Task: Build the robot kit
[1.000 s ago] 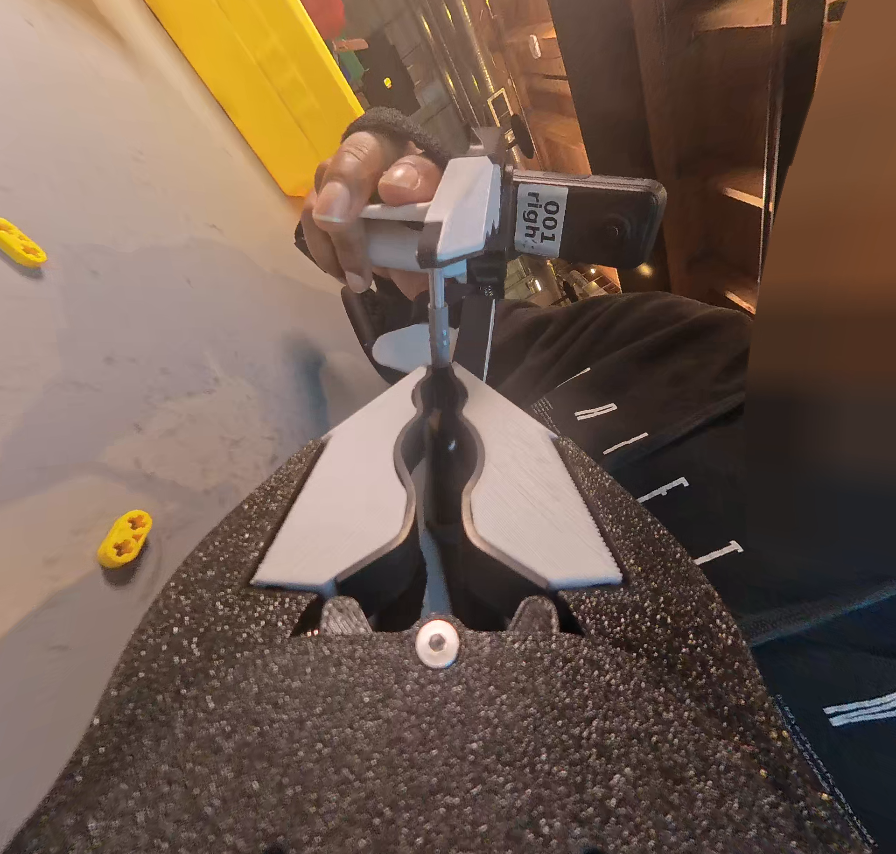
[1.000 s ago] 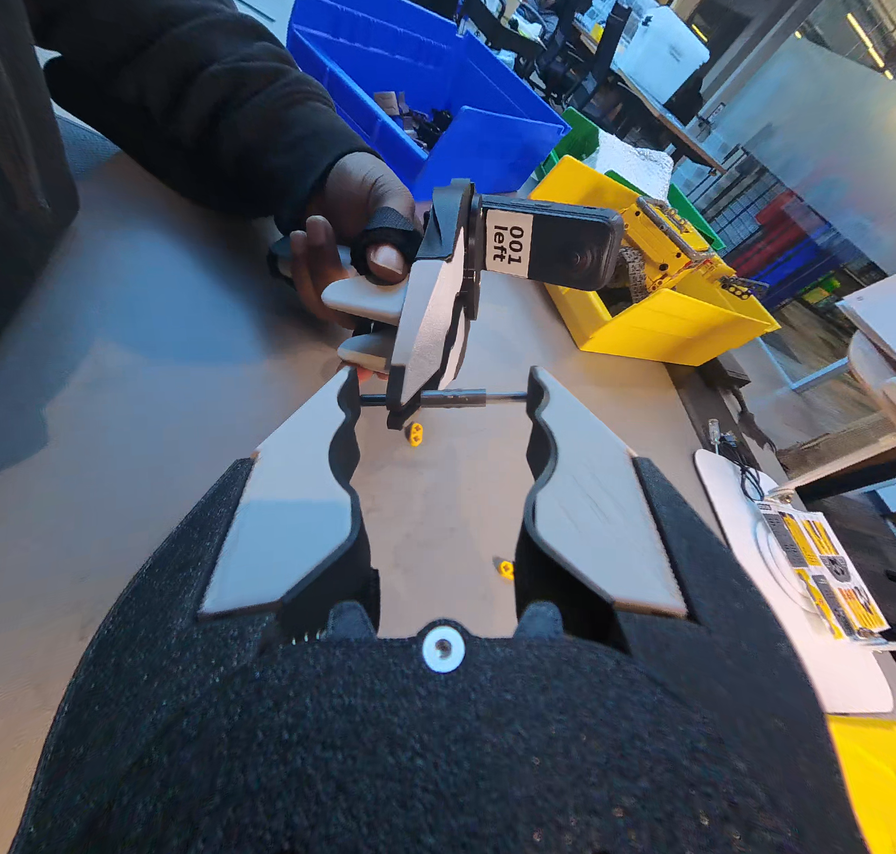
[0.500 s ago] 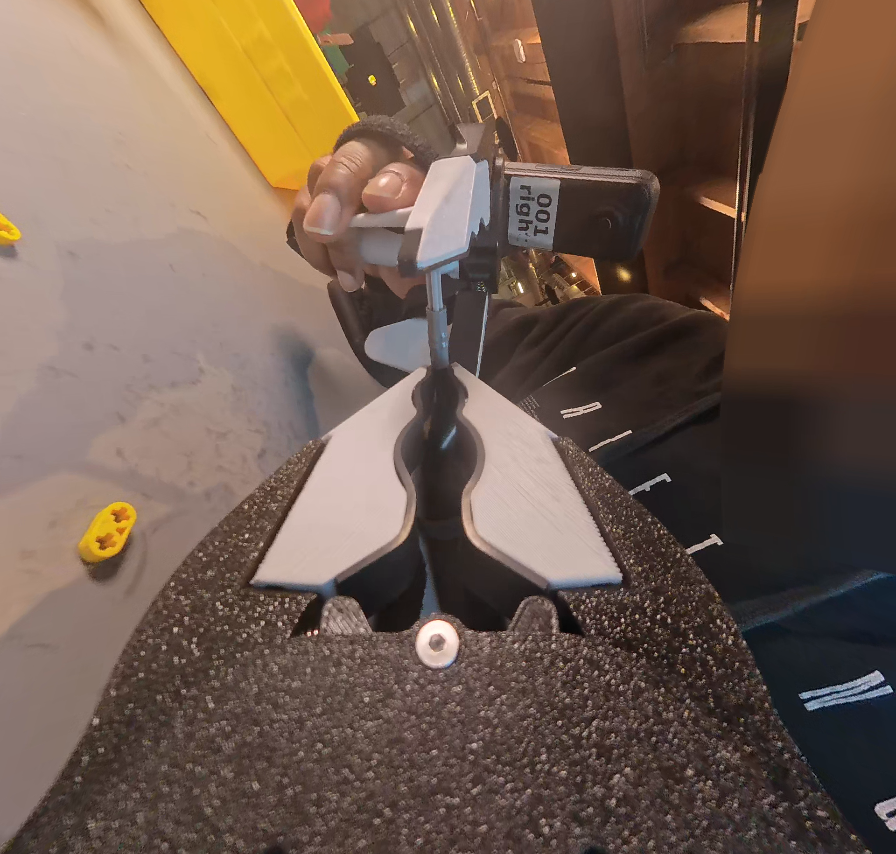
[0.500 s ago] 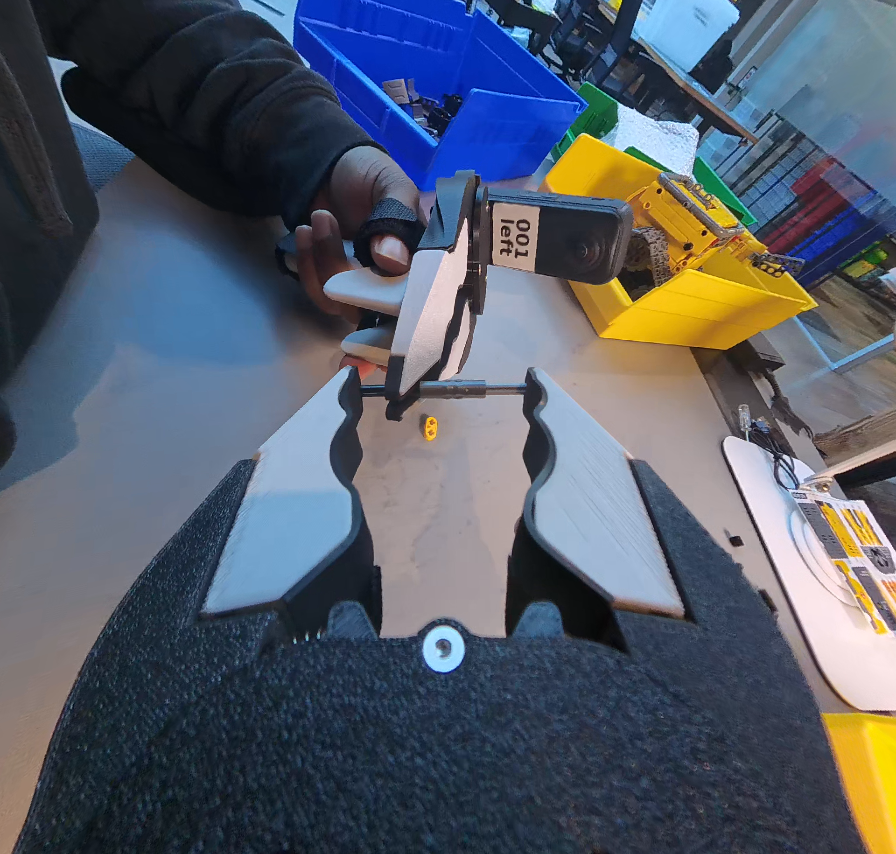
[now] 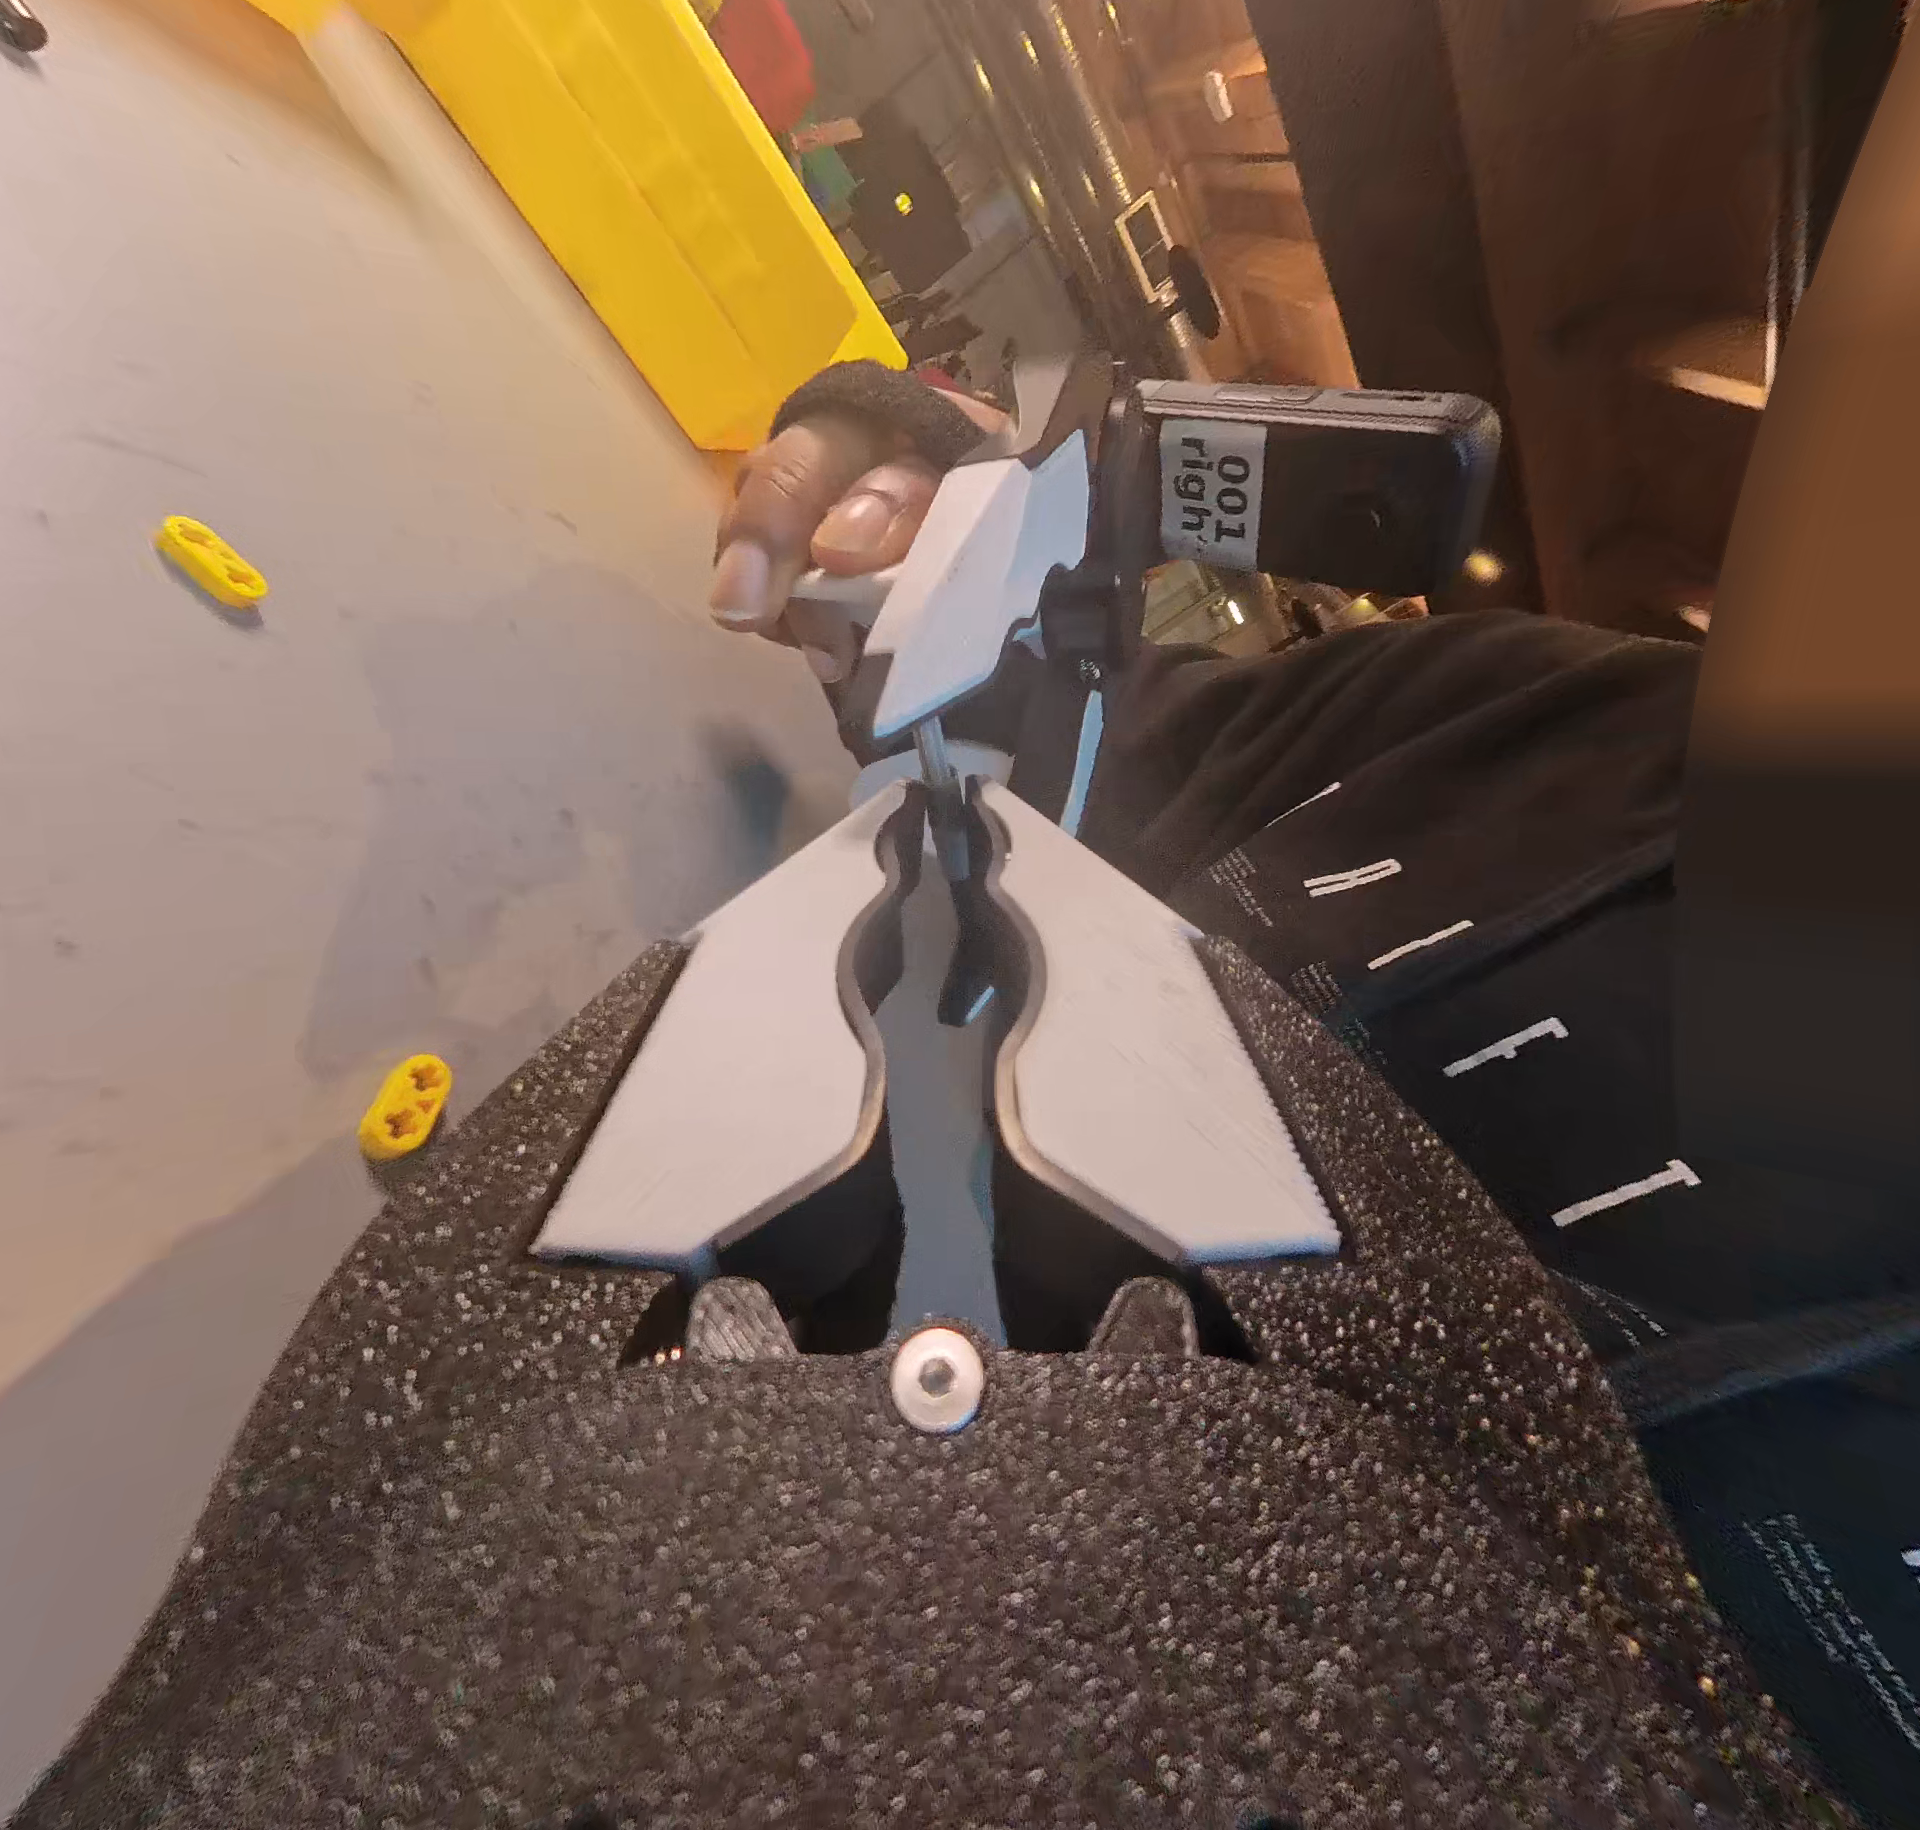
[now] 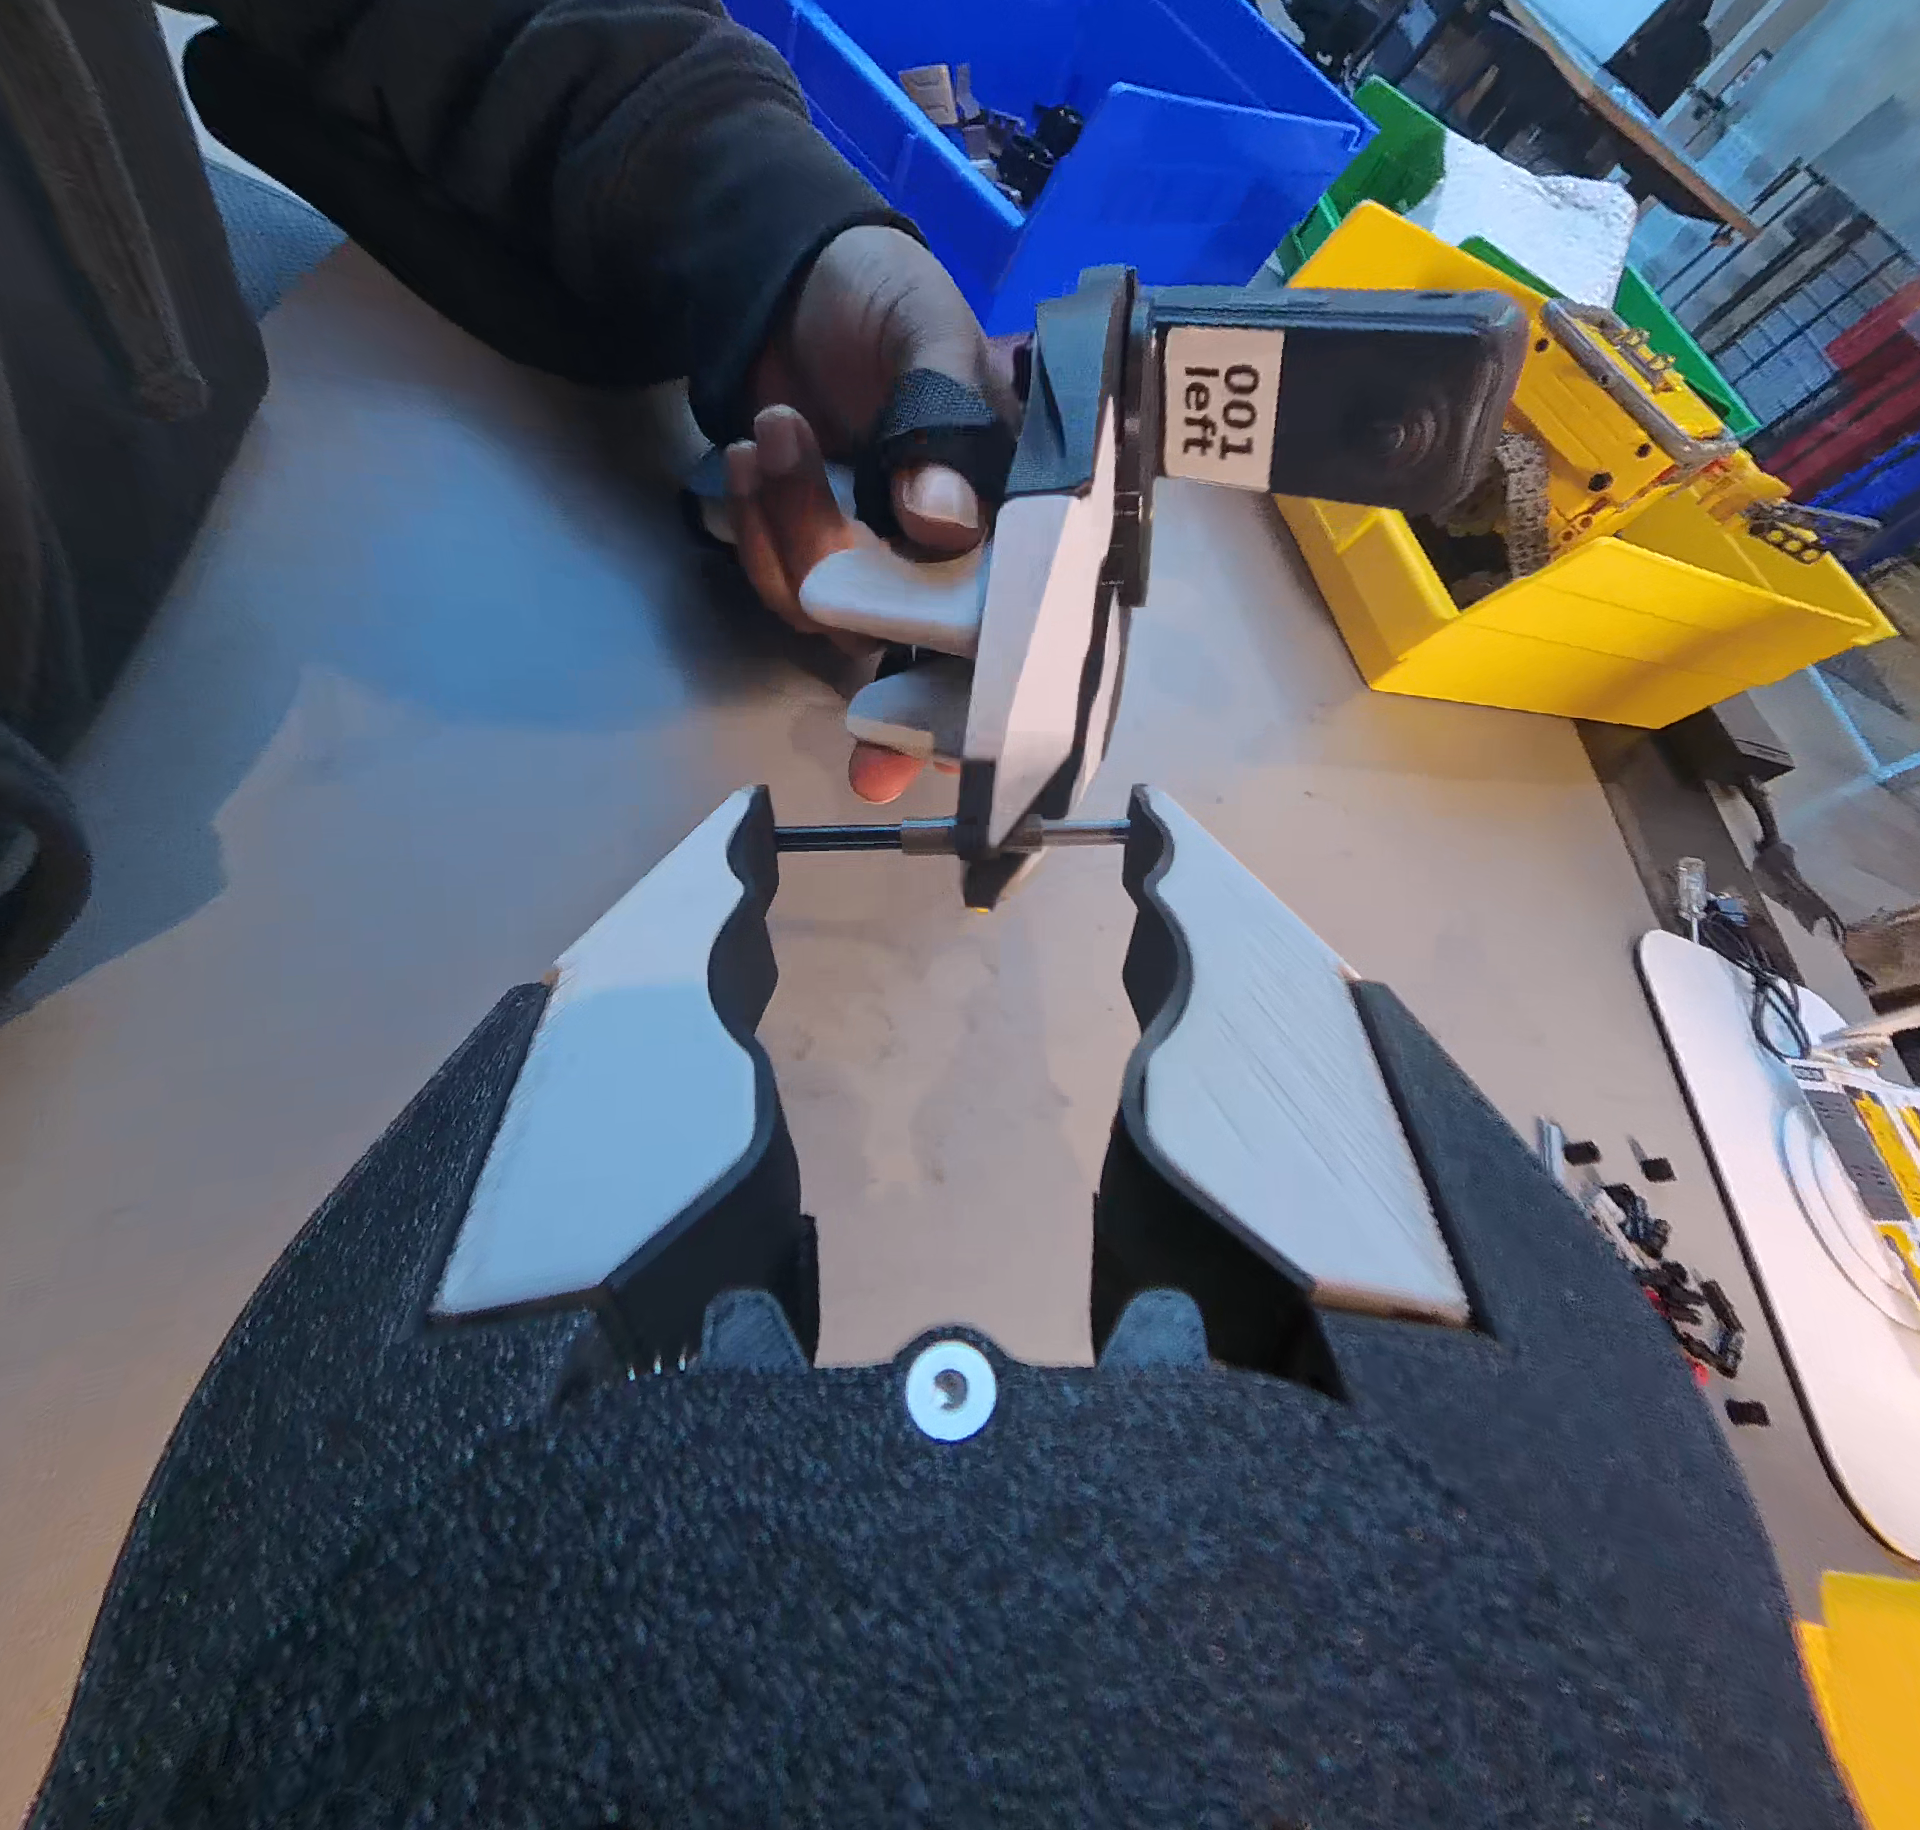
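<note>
1. Left gripper (image 5: 940,809): fingers nearly together, tips pinched on a thin axle rod (image 5: 951,850). In the right wrist view the same gripper (image 6: 997,871) shows edge-on, clamped on the rod partway along its length.
2. Right gripper (image 6: 951,824): fingers wide apart, but the rod (image 6: 842,837) spans the gap from one tip to the other, so it is held endwise between the tips. In the left wrist view this gripper (image 5: 914,715) sits just beyond the left tips, rod end running into it.
3. Rod: thin, dark on one stretch, grey metal-looking on the other, with a small grey sleeve (image 6: 930,835) at the join. It is held off the table, level across the right wrist view.
4. Hands: a hand (image 6: 873,450) in a dark sleeve grips the left tool, a hand (image 5: 821,523) grips the right.
5. Table (image 5: 260,845): two small yellow connector pieces lie loose, one (image 5: 405,1105) near the left gripper body, one (image 5: 213,559) farther out.
6. Edges: yellow bin (image 6: 1579,575) and blue bin (image 6: 1039,87) at the far side, white board (image 6: 1766,1261) with small dark parts (image 6: 1662,1261) beside it at right. Bare tabletop lies under both grippers.
</note>
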The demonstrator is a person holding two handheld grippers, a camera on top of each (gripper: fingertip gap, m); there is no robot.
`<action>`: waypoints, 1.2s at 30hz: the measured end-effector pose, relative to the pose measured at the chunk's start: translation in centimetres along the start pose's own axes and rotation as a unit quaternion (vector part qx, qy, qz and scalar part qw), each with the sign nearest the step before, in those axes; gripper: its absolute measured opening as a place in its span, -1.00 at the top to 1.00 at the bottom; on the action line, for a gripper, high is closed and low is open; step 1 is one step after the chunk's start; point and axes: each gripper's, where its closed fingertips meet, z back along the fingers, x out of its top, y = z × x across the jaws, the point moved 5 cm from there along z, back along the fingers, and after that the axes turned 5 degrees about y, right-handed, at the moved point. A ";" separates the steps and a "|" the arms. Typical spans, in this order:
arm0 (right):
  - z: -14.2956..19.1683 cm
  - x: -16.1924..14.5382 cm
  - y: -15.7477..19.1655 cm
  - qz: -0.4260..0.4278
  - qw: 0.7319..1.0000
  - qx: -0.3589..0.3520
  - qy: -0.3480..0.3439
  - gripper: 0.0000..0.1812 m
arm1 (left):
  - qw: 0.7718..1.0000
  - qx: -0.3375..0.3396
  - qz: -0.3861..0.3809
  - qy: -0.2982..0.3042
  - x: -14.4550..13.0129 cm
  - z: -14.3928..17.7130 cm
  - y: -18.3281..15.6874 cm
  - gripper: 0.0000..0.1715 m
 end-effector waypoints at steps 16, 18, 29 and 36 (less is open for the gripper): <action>0.6 0.0 -2.9 -0.299 0.949 0.014 -0.103 0.67 | 0.968 0.074 -0.177 -0.164 3.2 2.0 -2.0 0.94; 0.6 0.2 -2.9 -0.311 0.943 0.019 -0.118 0.81 | 0.963 0.076 -0.197 -0.166 3.1 1.9 -2.4 0.93; 2.2 -1.4 -2.5 -0.165 0.986 -0.015 0.008 0.96 | 0.928 0.197 -0.312 -0.042 1.5 1.6 -1.7 0.99; 1.2 -2.7 -0.9 -0.098 0.993 0.009 0.071 0.96 | 0.888 0.259 -0.373 0.078 -0.4 0.9 -0.3 0.85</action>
